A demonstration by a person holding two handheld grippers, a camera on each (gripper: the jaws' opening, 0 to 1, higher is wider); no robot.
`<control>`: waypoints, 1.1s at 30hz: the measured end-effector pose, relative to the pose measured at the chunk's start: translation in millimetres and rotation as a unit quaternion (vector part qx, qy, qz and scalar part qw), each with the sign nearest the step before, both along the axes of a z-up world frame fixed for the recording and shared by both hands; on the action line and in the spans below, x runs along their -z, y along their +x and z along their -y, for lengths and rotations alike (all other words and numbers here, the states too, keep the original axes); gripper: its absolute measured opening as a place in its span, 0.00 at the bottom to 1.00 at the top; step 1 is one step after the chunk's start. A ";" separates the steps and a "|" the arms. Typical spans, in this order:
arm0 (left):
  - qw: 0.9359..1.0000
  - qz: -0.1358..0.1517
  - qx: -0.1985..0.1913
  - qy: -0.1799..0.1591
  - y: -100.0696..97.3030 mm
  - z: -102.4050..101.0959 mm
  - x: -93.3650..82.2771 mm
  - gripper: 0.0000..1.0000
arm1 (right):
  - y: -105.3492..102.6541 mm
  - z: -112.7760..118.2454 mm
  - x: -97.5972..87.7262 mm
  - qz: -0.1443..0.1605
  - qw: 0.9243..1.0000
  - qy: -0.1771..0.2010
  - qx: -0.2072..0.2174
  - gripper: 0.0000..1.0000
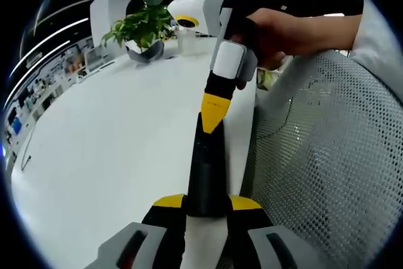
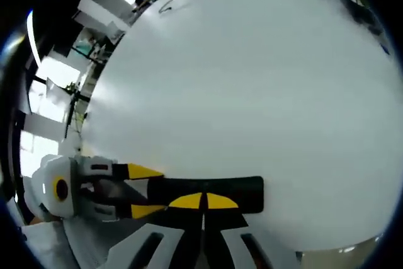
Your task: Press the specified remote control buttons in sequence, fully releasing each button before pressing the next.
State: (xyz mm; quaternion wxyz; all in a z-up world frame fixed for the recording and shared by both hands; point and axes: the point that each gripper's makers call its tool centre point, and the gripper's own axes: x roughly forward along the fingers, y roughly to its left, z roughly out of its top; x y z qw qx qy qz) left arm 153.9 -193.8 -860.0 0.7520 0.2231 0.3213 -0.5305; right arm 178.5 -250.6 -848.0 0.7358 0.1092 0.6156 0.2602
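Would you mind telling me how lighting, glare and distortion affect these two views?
Left gripper view: even light, the table bright white with little shadow, fisheye bending its edge; the black remote reads dark, its buttons indistinct. Right gripper view: the table is washed pale, windows at the left blown out, the remote a dark bar without visible detail.

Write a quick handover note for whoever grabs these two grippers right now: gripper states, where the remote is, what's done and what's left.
Left gripper: shut on the black remote, holding its near end over the white table.
Right gripper: jaws closed to a point, tip down on the remote's top face, held by a hand; looks like a button press in progress.
Nearby: potted plant at the table's far end, mesh chair beside it.
Done: cannot tell which buttons are already pressed.
Left: release fully, then the remaining buttons.
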 end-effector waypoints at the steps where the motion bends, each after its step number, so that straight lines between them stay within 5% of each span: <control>1: 1.000 0.000 0.000 0.000 0.0 0.0 0.0 0.24 | 0.7 0.0 0.1 0.001 1.000 0.001 0.001 0.00; 25: 1.000 -0.001 -0.001 0.005 -0.6 0.5 -0.1 0.24 | -2.4 -0.3 4.7 0.033 0.998 -0.037 -0.032 0.00; 33: 1.000 -0.002 -0.002 0.010 0.3 0.4 0.4 0.24 | -0.2 2.6 4.8 0.012 1.000 -0.010 -0.002 0.00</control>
